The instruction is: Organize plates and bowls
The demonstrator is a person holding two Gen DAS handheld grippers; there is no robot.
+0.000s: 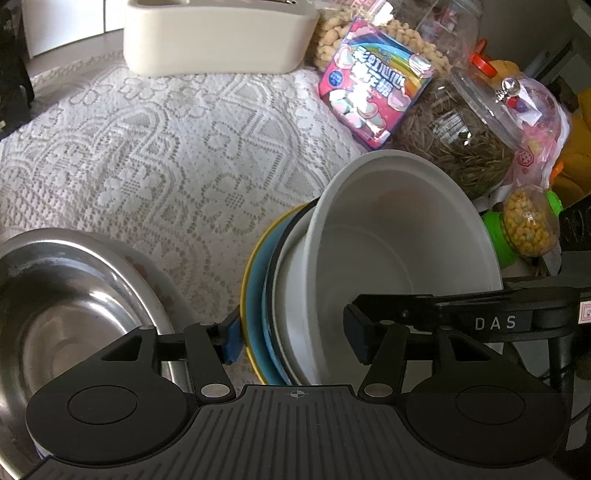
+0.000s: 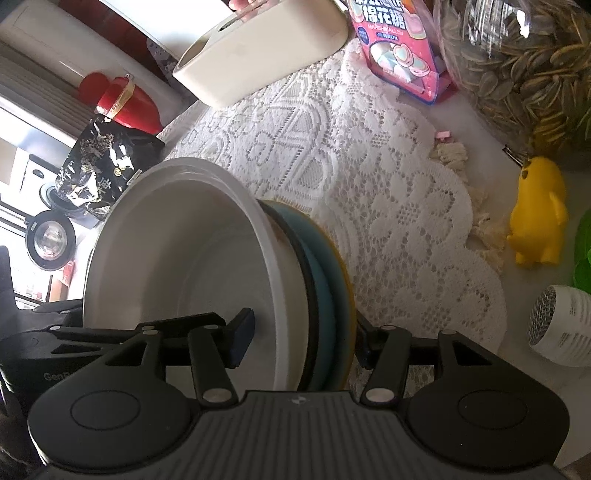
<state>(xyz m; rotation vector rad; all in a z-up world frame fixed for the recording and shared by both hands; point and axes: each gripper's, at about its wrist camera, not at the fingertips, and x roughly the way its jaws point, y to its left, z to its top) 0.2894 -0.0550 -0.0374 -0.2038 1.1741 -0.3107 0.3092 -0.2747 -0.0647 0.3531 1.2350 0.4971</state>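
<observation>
A stack of a white bowl [image 1: 399, 240], a black-rimmed plate, a blue plate [image 1: 258, 325] and a yellow plate is held on edge above the lace cloth. My left gripper [image 1: 295, 339] is shut on the stack, one finger under the yellow plate, the other inside the bowl. My right gripper [image 2: 303, 343] is shut on the same stack from the opposite side; the white bowl [image 2: 184, 251] and blue plate [image 2: 325, 280] show there. A steel bowl [image 1: 62, 306] sits on a patterned plate at the lower left.
A cream tissue box [image 1: 218, 33], a pink marshmallow bag [image 1: 373, 92] and glass jars of seeds [image 1: 472, 136] stand at the back. A yellow toy [image 2: 539, 210], a white round device [image 2: 557, 321] and crumbs [image 2: 450, 155] lie at the right. The lace cloth [image 1: 166, 155] covers the table.
</observation>
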